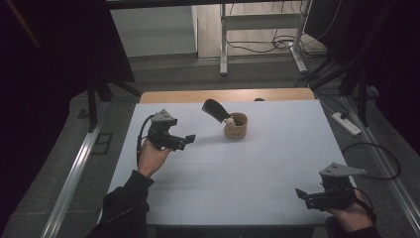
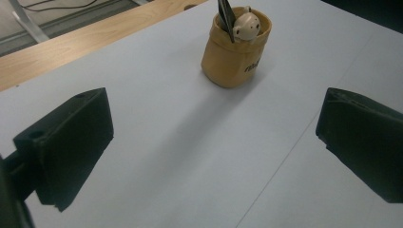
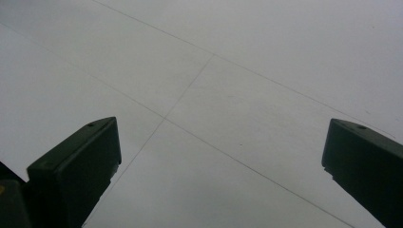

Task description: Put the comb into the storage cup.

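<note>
1. left gripper (image 1: 190,139) is up over the left part of the white table (image 1: 257,173), held in the person's left hand (image 1: 152,157); jaws spread wide apart with nothing between them, so it's let go, not clamped on anything; in the left gripper view (image 2: 214,147) you get one black jaw at each edge and plain tabletop in the gap

2. the thing it's pointing at is the tan pouch (image 1: 236,126), a soft little fabric holder standing upright toward the far middle of the table; it's off to the right of the left gripper, apart from it, no contact; in the left gripper view the tan pouch (image 2: 234,52) sits ahead of the jaws, near the top of the frame, with some dark lettering on its side that's too small to read

3. stuff in the pouch: a dark flat tool (image 1: 214,109) sticks out and leans away to the left; next to it a small cream round thing (image 2: 247,26) pokes over the rim; can't tell what either really is

4. right gripper (image 1: 300,194) is way over at the near right corner, well apart from the pouch, in the person's right hand (image 1: 352,213); jaws also wide, nothing held; the right gripper view (image 3: 221,166) looks down at bare table with thin seam lines crossing it

5. a wooden strip (image 1: 223,95) runs along the table's far edge
</note>
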Tool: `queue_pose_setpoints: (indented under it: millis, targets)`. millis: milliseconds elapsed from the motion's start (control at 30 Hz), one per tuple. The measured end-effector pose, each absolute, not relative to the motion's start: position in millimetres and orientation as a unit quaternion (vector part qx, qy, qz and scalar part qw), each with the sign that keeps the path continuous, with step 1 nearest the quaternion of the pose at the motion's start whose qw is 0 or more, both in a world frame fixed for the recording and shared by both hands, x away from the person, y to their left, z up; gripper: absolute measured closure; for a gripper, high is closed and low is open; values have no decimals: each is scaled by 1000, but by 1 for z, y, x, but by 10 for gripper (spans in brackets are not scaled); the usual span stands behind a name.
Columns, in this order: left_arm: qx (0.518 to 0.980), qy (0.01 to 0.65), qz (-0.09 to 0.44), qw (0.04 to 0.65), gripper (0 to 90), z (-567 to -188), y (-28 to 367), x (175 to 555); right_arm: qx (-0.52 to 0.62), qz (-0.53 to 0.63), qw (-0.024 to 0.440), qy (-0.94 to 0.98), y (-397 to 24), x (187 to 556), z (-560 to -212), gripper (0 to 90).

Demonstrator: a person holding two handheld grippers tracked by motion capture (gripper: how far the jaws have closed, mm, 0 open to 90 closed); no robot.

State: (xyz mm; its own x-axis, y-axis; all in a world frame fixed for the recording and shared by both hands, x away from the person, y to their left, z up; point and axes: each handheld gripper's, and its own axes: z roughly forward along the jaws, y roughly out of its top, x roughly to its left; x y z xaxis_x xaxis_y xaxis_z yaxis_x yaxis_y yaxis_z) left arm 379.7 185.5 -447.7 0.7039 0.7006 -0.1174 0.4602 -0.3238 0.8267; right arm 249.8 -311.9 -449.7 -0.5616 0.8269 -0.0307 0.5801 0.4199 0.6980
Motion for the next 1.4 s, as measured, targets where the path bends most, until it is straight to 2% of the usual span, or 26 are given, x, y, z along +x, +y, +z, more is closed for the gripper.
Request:
queue_pose_setpoints:
  millis: [1400]
  targets:
    - [790,384,131,459,0,-454,213,318,426,328,190,821,-312,249,-449,0]
